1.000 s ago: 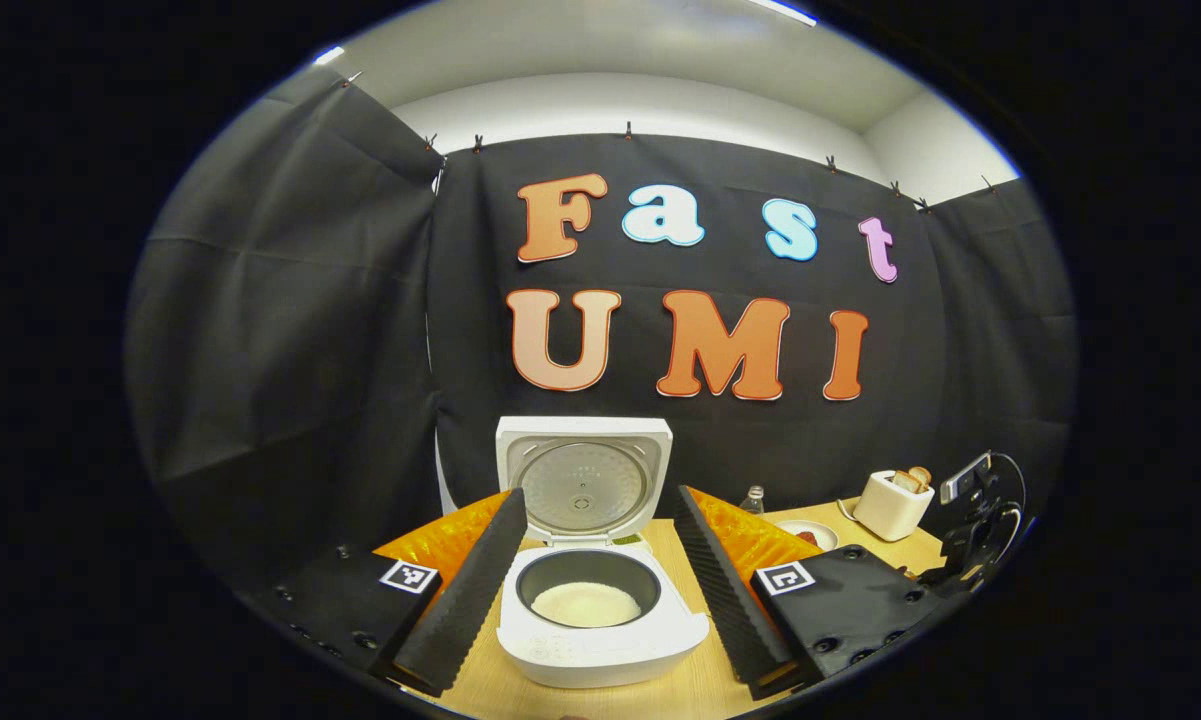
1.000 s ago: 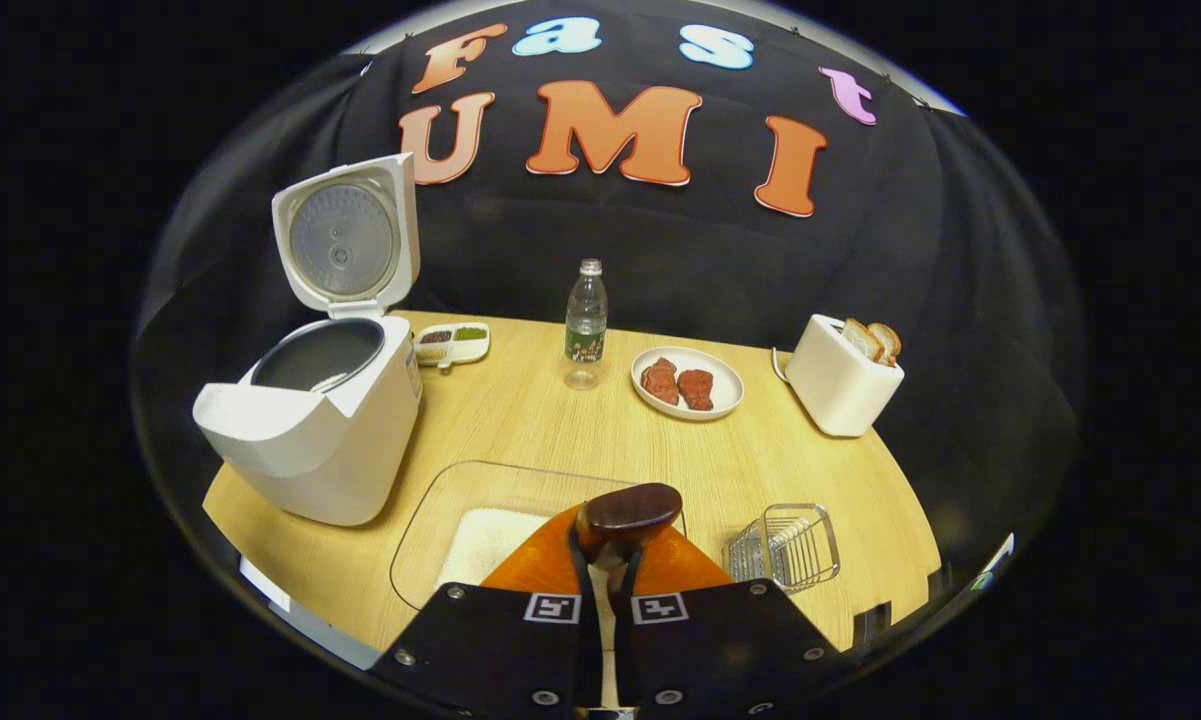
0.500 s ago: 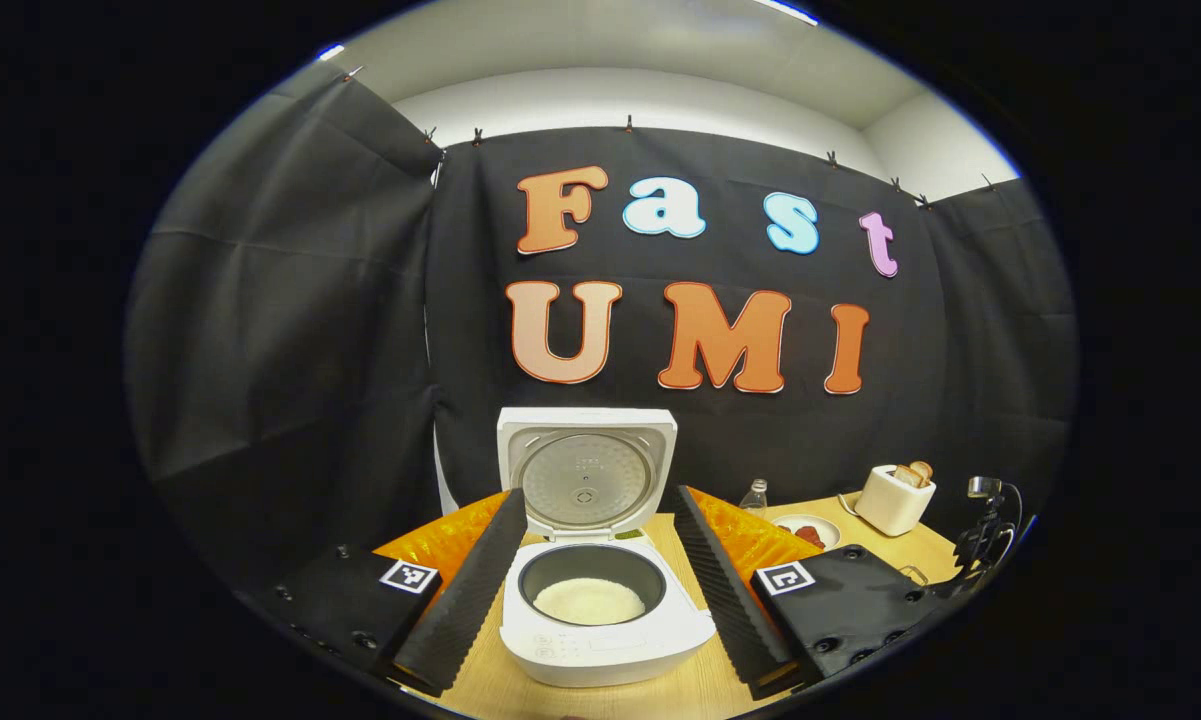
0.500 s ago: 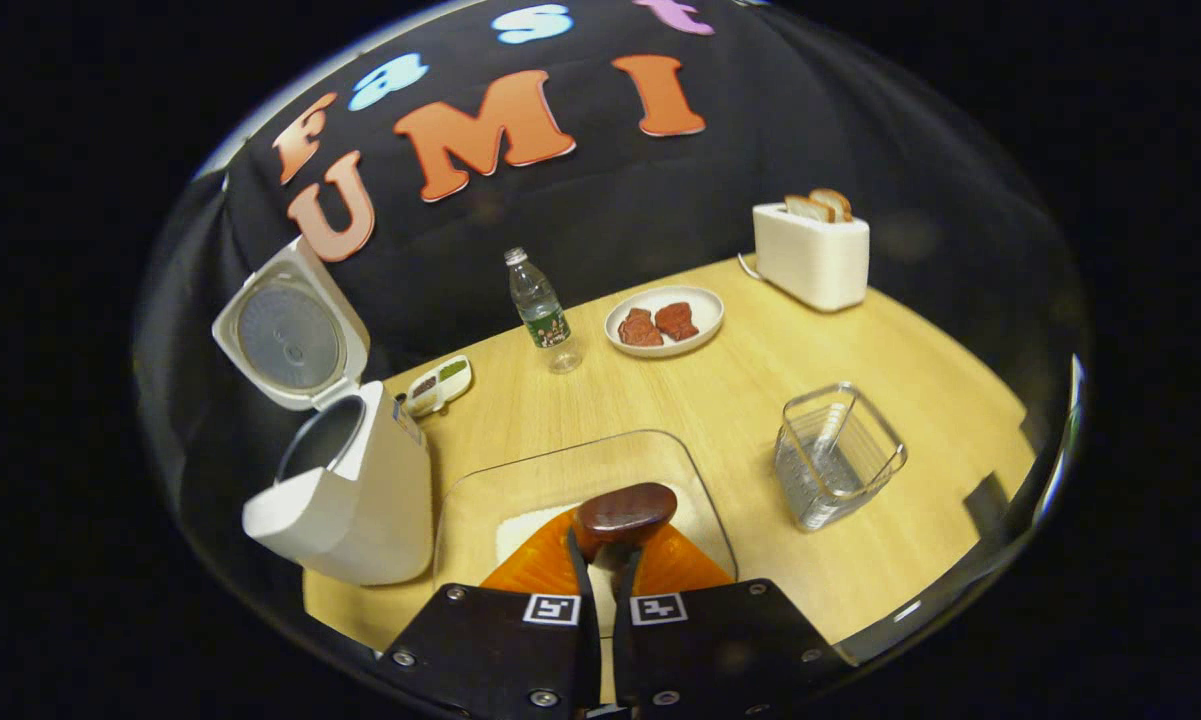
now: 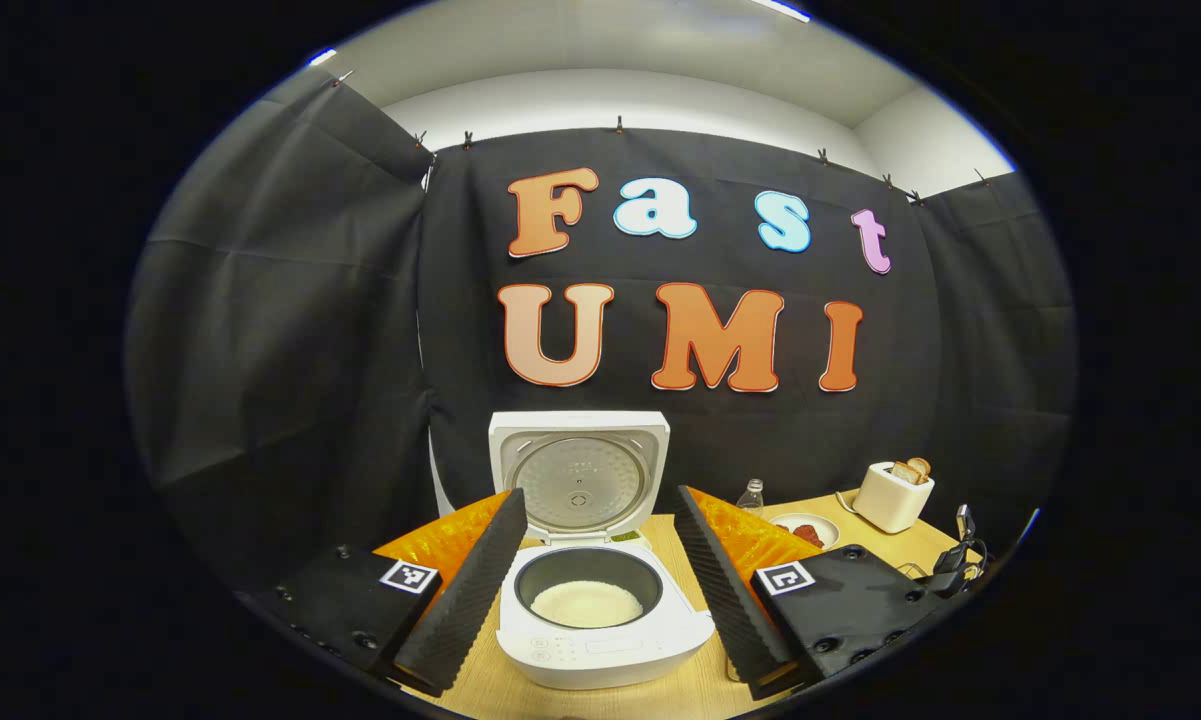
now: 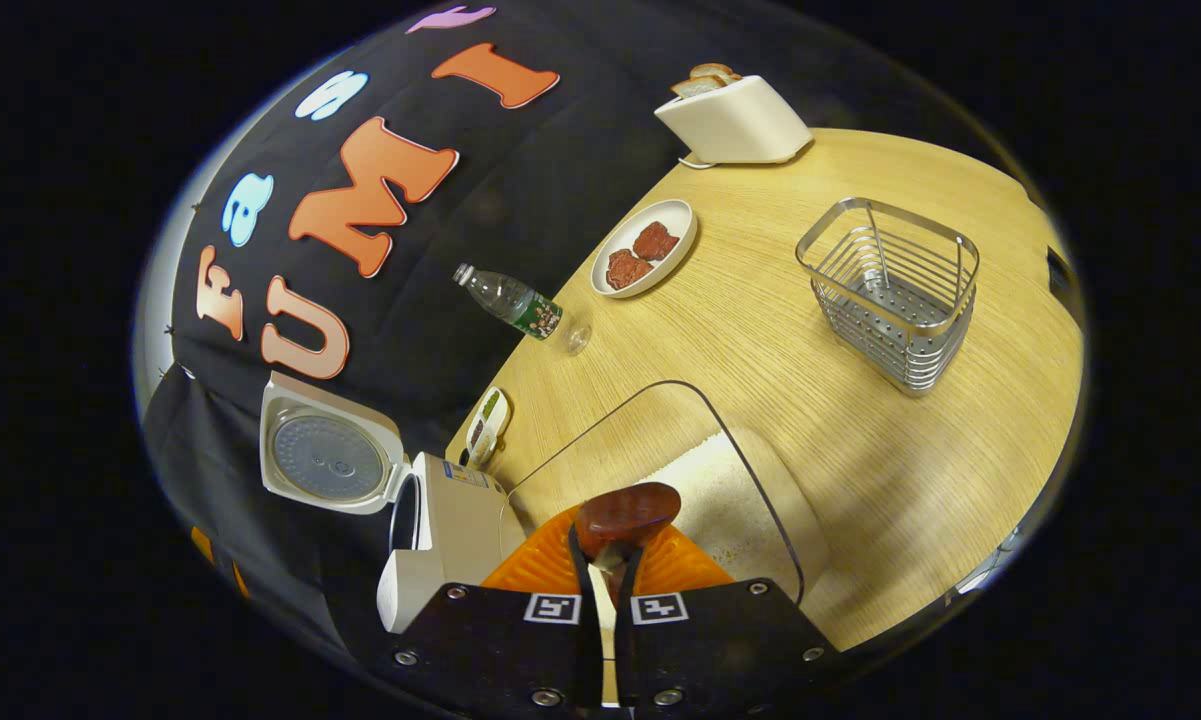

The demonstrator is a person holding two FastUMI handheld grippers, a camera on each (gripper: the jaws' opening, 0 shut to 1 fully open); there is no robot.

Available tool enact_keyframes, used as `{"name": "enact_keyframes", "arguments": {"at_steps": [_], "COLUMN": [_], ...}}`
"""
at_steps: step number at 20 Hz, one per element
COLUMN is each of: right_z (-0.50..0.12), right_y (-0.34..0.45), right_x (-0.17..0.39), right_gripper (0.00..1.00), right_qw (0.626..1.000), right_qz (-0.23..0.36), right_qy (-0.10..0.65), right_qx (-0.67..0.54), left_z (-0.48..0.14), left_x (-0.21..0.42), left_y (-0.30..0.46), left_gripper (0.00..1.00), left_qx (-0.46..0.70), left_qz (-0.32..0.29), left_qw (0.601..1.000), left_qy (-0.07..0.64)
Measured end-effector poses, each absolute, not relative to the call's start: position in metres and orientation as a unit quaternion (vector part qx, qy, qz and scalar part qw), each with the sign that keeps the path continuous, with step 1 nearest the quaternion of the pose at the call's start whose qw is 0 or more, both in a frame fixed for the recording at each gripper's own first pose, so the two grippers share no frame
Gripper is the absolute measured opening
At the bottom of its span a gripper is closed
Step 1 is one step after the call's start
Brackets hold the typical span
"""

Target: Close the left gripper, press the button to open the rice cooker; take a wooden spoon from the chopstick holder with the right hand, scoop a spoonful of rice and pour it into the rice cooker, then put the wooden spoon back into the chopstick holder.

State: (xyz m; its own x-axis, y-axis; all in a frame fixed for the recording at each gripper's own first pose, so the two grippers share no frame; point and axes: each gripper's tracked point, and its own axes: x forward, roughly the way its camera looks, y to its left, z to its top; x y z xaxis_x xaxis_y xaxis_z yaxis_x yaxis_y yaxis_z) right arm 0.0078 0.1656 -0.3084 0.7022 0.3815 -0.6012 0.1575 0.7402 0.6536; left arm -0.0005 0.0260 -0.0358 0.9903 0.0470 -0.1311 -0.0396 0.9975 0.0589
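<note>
1. We see the wooden spoon (image 6: 627, 512) only by its bowl; its handle is hidden between the right gripper's fingers (image 6: 543, 563).
2. The rice cooker (image 6: 440, 530) is partly covered by those fingers.
3. Beside the rice cooker, the small dish (image 6: 487, 422) holds contents too small to tell.

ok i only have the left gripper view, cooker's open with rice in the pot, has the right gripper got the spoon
observer: yes, the right gripper is shut on the wooden spoon, whose bowl end pokes out past the fingertips.
operator: what's under it
observer: a clear glass tray with rice in it, right beside the rice cooker.
operator: any rice on the spoon
observer: cannot tell, only the dark back of its bowl faces the camera.
operator: and the holder
observer: the wire chopstick holder stands on the table, apart from the tray, and looks empty.
</note>
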Motion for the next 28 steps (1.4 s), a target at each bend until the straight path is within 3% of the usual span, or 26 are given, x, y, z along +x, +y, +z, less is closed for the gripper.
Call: {"name": "enact_keyframes", "arguments": {"at_steps": [12,28], "right_z": [-0.313,-0.204], "right_y": [0.157,0.138], "right_x": [0.006,0.018], "right_gripper": [0.04,0.04], "right_qw": [0.796,0.761], "right_qz": [0.049,0.054], "right_qy": [0.395,0.337], "right_qx": [0.457,0.552], "left_z": [-0.033,-0.028], "left_x": [0.0,0.0], "left_y": [0.032,0.048], "left_gripper": [1.0,1.0], "left_qx": [0.01,0.01], "left_qz": [0.03,0.045], "left_qw": [0.998,0.998], "left_qy": [0.061,0.048]}}
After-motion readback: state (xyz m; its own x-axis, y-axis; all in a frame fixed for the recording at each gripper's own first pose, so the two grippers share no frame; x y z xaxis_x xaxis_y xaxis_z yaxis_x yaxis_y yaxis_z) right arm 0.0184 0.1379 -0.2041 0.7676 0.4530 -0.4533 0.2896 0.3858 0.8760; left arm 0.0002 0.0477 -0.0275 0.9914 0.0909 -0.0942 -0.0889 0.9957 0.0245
